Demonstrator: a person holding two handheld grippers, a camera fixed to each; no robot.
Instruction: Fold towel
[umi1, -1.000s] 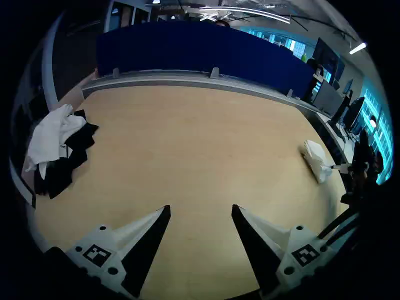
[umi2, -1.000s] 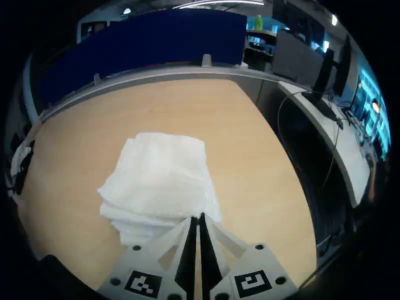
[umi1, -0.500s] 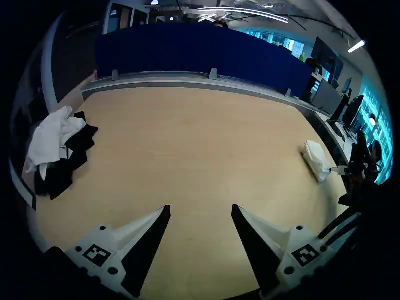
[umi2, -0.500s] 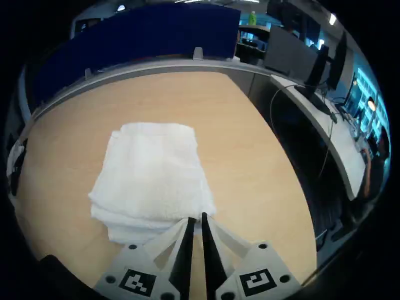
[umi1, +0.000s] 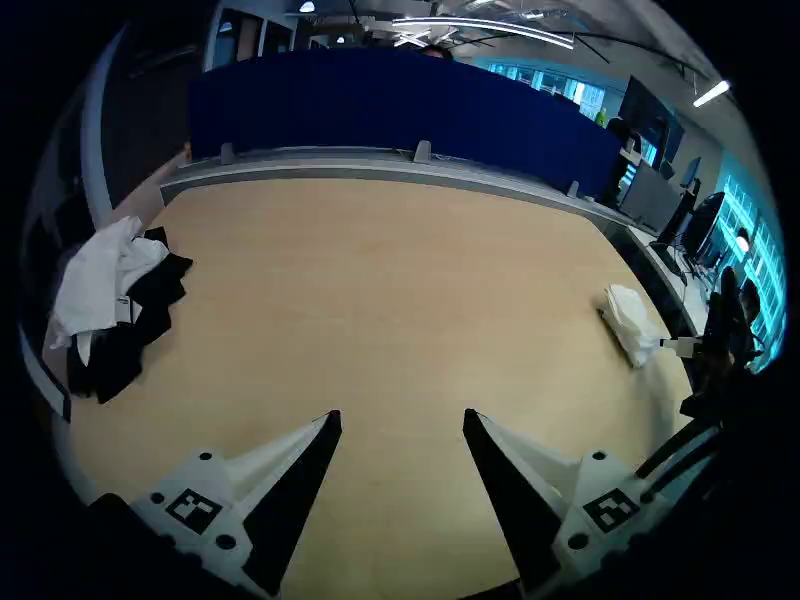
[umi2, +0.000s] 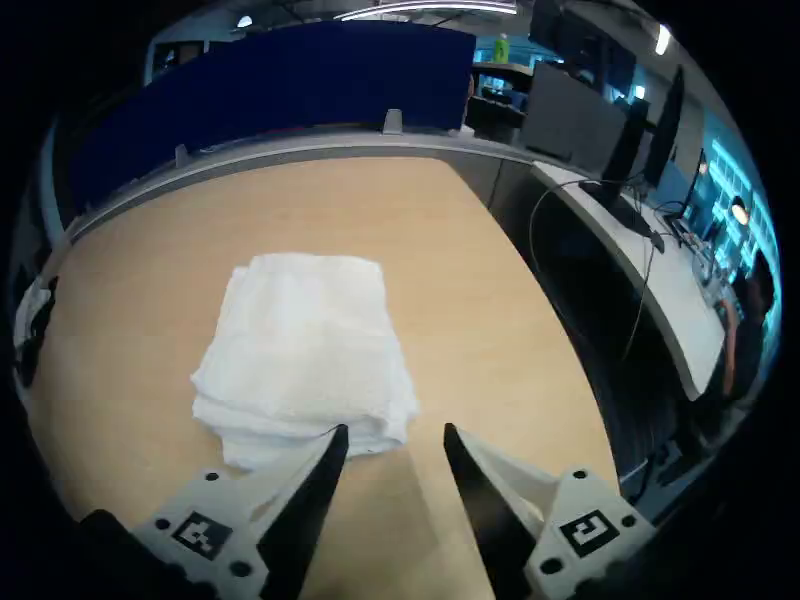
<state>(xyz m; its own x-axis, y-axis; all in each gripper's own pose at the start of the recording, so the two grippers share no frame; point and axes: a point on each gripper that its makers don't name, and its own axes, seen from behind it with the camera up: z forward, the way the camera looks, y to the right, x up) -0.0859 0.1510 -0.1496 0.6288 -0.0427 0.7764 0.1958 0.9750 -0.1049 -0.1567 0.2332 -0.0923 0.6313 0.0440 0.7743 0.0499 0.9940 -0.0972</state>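
Seen from the left gripper view, a heap of white and black clothes (umi1: 115, 300) lies far to the left of the towel, at the left edge of the bench (umi1: 400, 270). The left hand-held gripper (umi1: 400, 425) hovers over bare wood, well to the left of the towel, its fingers spread wide with nothing between them. The towel (umi2: 305, 350), white and folded into a thick rectangle, lies flat near the bench's right end. In the right gripper view, the right hand-held gripper (umi2: 395, 440) sits at the towel's near edge, fingers parted and holding nothing. Its left fingertip (umi2: 335, 435) is at the towel's near right corner; whether it touches I cannot tell. Behind the towel runs a blue partition (umi2: 280, 80). To the right of the towel, past the bench's edge, stands a second bench (umi2: 650, 280) with monitors (umi2: 570, 115).
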